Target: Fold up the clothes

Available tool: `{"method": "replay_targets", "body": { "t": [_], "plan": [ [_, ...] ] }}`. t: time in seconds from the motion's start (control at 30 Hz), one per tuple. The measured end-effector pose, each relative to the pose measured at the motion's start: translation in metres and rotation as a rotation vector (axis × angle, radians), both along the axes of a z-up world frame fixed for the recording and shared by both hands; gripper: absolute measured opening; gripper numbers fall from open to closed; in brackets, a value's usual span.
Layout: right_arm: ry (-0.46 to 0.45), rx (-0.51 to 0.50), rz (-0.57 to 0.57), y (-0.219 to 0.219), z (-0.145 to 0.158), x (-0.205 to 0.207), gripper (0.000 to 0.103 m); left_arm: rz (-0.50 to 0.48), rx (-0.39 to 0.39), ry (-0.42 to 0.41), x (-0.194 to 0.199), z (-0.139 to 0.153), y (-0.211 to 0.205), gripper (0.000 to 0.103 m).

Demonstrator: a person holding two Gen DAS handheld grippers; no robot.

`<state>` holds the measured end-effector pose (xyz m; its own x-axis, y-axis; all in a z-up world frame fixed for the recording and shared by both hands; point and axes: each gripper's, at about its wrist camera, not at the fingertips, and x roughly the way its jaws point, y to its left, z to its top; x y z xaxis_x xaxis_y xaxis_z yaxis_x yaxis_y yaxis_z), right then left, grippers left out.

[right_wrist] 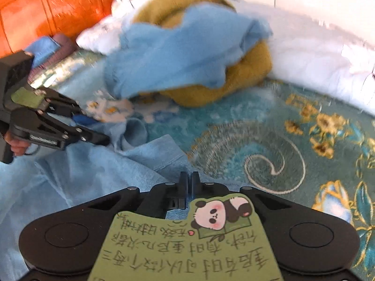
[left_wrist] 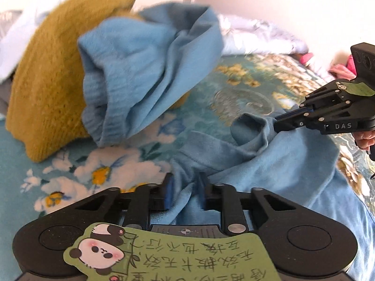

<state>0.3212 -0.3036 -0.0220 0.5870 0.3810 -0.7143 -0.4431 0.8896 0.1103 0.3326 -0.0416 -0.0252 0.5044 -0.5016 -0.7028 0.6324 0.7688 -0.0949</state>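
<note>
Both tongs have hold of the light blue garment (left_wrist: 269, 164), which lies on the floral bedspread (left_wrist: 105, 164) in the near part of the scene, with one bunched part flung up over the mustard knit sweater (left_wrist: 42, 75) at the far left. The left tongs (left_wrist: 185, 187) stand partly closed around a gathered ridge of the blue cloth; the right tongs (left_wrist: 281, 121) are clenched on a puckered edge further right, and the right wrist view shows their tips (right_wrist: 188, 180) pressed nearly together with blue fabric beneath. This looks like the spreading step before any fold: the next move probably calls for drawing the two grips apart and pulling the draped part off the sweater. The sweater and the white quilt (right_wrist: 316, 53) behind it crowd the far side.
</note>
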Motion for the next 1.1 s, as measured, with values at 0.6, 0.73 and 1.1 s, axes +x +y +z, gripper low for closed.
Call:
{"method": "replay_targets", "body": {
  "t": [0.6,0.73,1.1],
  "plan": [
    [-0.058,-0.052,-0.151,0.006,-0.015,-0.016,0.007,0.22,0.017,-0.038,-0.003,0.004,0.013,0.012],
    [-0.078,-0.025,-0.148,0.005,0.008,-0.028,0.01,0.27,-0.072,-0.056,-0.028,0.037,0.024,0.027],
    [-0.098,-0.03,-0.187,0.011,0.052,-0.164,0.023,0.387,-0.218,-0.002,-0.19,0.057,0.074,0.077]
  ]
}}
